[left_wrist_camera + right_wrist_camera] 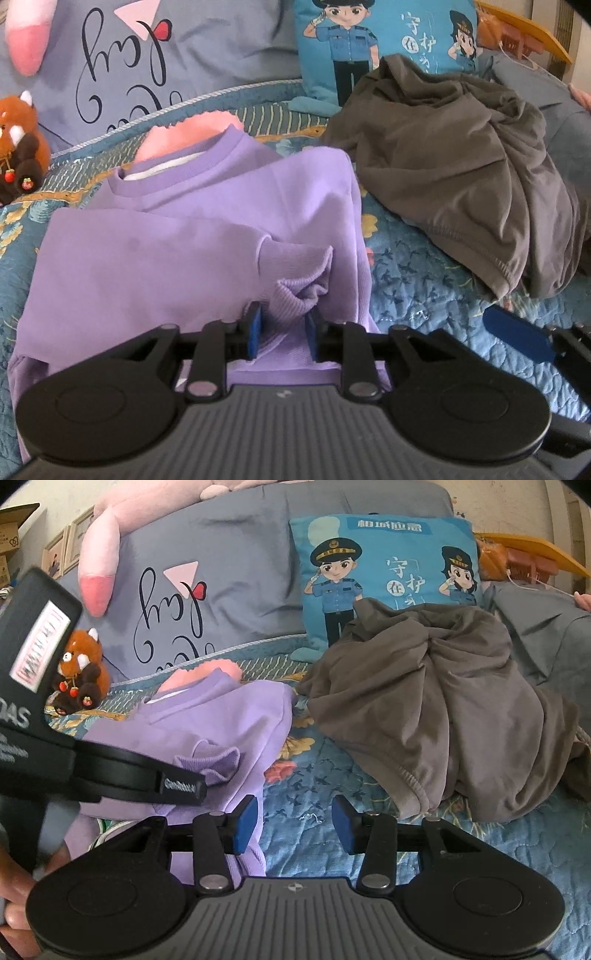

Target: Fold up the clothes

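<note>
— Folding what now?
— Purple sweatshirt (177,236) on the bed (424,280); left gripper (283,325) pinches its sleeve cuff (295,284), right gripper (293,823) gapes empty.
— Next?
— Probably lay that cuff flat.

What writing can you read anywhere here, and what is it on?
"相城" then blurred characters: top of the blue cushion.
"守护", "在": same cushion, between the two officers.
"DAS": left gripper's body, cut off.
"GenRobot", roughly: its arm.
Cursive script on the grey pillow: unreadable.
White sticker: blurred.
</note>
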Demonstrator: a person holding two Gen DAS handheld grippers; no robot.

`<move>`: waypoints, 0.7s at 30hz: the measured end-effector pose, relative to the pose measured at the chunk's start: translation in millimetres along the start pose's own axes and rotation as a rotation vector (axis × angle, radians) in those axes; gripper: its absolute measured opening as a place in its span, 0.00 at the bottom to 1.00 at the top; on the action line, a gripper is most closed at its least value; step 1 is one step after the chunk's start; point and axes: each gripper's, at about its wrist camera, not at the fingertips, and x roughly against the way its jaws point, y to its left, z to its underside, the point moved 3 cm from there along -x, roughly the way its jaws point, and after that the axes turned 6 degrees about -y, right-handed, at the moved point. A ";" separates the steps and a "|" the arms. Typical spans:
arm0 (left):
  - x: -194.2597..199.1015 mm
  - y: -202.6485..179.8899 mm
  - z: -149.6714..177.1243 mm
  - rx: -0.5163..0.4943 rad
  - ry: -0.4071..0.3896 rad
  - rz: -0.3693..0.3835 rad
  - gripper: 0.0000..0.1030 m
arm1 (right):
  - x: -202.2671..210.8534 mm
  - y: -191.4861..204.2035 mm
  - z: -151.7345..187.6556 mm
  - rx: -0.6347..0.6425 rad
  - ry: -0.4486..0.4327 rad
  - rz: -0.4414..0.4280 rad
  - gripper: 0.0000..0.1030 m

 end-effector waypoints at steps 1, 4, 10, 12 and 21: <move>2.9 -0.3 -1.7 -0.001 -0.004 -0.002 0.27 | 0.5 0.0 -0.2 -0.002 0.001 0.000 0.43; 14.5 -2.0 -5.1 -0.020 -0.026 0.000 0.40 | 3.3 0.2 -1.7 -0.003 -0.006 0.002 0.44; 38.6 -10.9 -10.0 -0.055 -0.067 0.010 0.81 | 11.2 -3.2 -1.6 0.000 -0.015 0.032 0.50; 51.4 -14.5 -12.0 -0.077 -0.096 0.008 0.89 | 12.9 -4.8 -1.8 -0.005 -0.017 0.042 0.51; 116.4 29.4 19.4 -0.124 -0.153 -0.028 1.00 | 19.1 -5.0 2.2 0.014 -0.006 0.063 0.57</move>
